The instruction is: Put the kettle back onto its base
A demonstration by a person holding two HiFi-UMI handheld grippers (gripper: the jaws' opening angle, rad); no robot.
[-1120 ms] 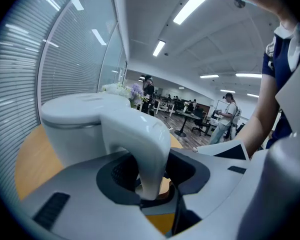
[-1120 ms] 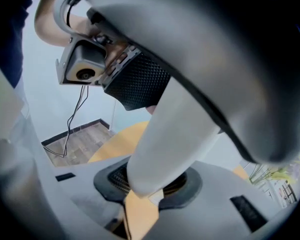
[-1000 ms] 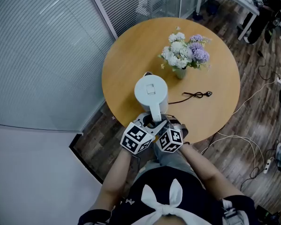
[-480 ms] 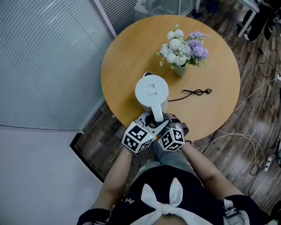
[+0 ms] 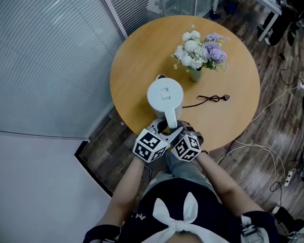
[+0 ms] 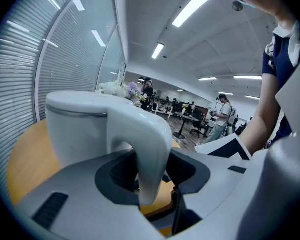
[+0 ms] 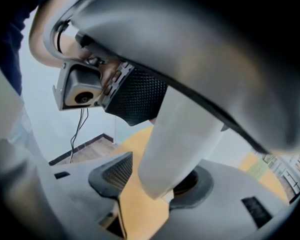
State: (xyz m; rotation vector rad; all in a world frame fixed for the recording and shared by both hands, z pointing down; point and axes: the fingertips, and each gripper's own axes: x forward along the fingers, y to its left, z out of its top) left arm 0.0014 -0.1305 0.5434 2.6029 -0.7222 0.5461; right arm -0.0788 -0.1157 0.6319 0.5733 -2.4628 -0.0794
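Note:
A white kettle [image 5: 164, 95] stands upright on the round wooden table [image 5: 142, 49], near its front edge. Its base is hidden under the body. Both grippers meet at the handle [image 5: 171, 119], which points toward me. My left gripper [image 5: 162, 130] has the handle [image 6: 150, 144] between its jaws, with a little room on either side of the pads. My right gripper [image 7: 150, 184] is opening. The handle [image 7: 185, 139] is still between its jaws, and bare table shows between it and the left pad.
A vase of white and purple flowers [image 5: 200, 54] stands behind the kettle at the table's far right. A black cord [image 5: 212, 101] runs from under the kettle to the right across the tabletop. Glass partitions with blinds stand at the left. Cables lie on the wooden floor at the right.

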